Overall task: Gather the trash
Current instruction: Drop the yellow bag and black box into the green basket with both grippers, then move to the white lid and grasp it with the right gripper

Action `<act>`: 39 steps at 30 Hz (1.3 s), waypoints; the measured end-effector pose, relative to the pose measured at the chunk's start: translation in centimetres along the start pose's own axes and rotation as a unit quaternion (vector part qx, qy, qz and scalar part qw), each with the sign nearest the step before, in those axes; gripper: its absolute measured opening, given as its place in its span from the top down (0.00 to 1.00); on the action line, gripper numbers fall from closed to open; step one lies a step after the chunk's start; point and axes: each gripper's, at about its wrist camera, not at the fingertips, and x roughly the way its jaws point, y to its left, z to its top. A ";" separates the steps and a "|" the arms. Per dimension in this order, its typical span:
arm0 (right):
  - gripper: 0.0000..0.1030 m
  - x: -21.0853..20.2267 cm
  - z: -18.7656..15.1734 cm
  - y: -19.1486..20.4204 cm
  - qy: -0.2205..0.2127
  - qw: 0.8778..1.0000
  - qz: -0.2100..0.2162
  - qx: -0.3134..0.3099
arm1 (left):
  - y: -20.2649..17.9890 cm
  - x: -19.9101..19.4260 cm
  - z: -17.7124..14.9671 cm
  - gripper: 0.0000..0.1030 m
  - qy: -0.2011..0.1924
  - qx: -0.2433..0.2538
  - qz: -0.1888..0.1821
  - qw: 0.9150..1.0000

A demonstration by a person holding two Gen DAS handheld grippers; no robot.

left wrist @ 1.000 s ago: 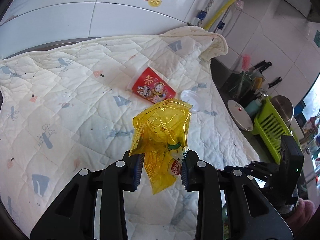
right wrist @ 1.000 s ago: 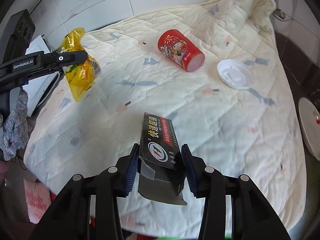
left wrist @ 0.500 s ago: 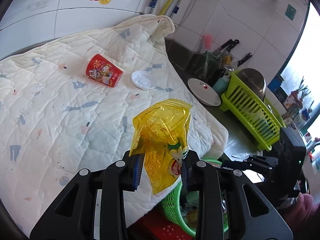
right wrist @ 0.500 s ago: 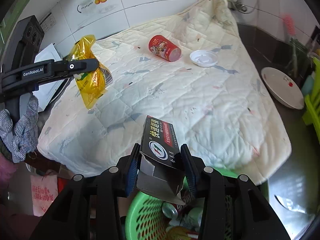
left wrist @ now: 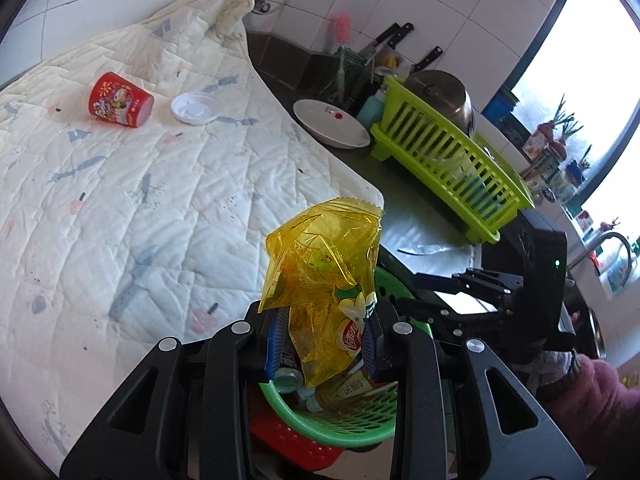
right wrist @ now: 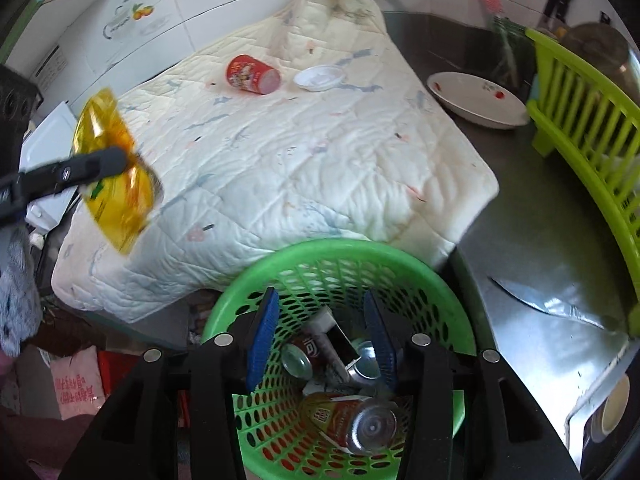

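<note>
My left gripper [left wrist: 322,350] is shut on a yellow snack wrapper [left wrist: 322,276] and holds it above the near rim of the green trash basket [left wrist: 340,424]. My right gripper [right wrist: 320,336] is open and empty over the same basket [right wrist: 336,256]. The black carton [right wrist: 340,344] lies inside it among several cans. The wrapper also shows in the right wrist view [right wrist: 116,172], at the left. A red cup [left wrist: 120,100] lies on its side on the quilt [left wrist: 160,184] beside a white lid [left wrist: 194,109].
A white plate [left wrist: 330,124], a green dish rack [left wrist: 448,164] with a metal pot and a knife block stand on the steel counter to the right. A red crate [left wrist: 296,448] sits under the basket. My right gripper shows in the left wrist view [left wrist: 440,292].
Both grippers swung off the quilt to the green basket. My right gripper opened and the black carton dropped into the basket. The left still holds the wrapper.
</note>
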 end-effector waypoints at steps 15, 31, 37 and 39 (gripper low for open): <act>0.44 -3.5 -0.6 -2.2 -0.040 0.999 -0.011 0.034 | -2.9 4.8 -4.5 0.61 0.088 0.003 -0.027 0.996; 0.41 -3.6 -0.2 -2.3 -0.046 0.998 -0.004 0.040 | -2.3 6.1 -5.2 0.33 0.115 -0.008 -0.024 0.993; 0.39 -2.9 1.2 -2.0 -0.046 0.998 -0.003 0.033 | -0.8 4.5 -3.5 0.33 0.086 -0.012 -0.002 0.996; 0.37 -2.5 1.8 -1.9 -0.047 0.998 -0.003 0.032 | 0.1 3.9 -2.8 0.33 0.076 -0.019 0.008 0.997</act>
